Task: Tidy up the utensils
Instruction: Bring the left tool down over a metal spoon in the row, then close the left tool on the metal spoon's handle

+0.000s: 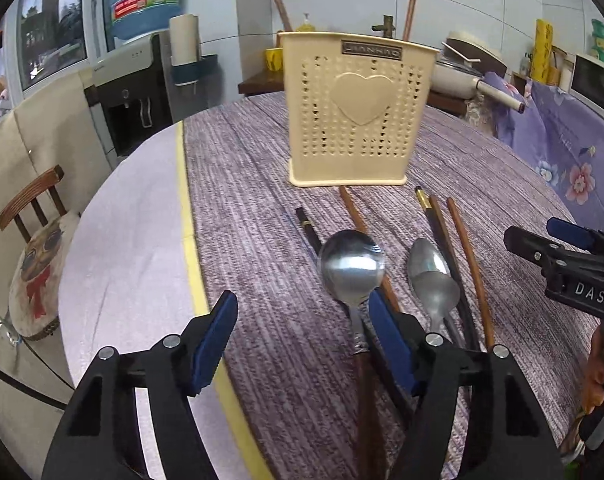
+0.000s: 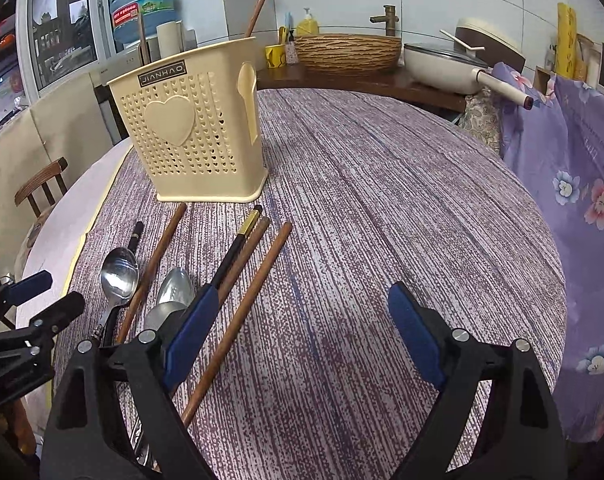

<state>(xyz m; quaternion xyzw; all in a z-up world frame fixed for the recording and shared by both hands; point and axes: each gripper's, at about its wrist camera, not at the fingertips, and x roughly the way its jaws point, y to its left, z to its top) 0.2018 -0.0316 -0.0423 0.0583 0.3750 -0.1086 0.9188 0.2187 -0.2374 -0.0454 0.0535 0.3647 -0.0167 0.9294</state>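
Gaping wide, both grippers hover low over the table [image 2: 382,184], nothing grasped. Left gripper [image 1: 302,344]: its right pad sits beside the round spoon [image 1: 352,268]. Right gripper [image 2: 302,340]: its left pad overlaps the chopsticks [image 2: 242,272]. Second spoon [image 1: 432,276] lies among them. Holder [image 1: 358,108] stands upright just beyond the utensils' far tips, two sticks already in it.

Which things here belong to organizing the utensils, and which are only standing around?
For the job: cream utensil holder, round spoon, second spoon, brown chopsticks, black chopsticks.

Only around: water bottle, white pan, woven basket, chair.
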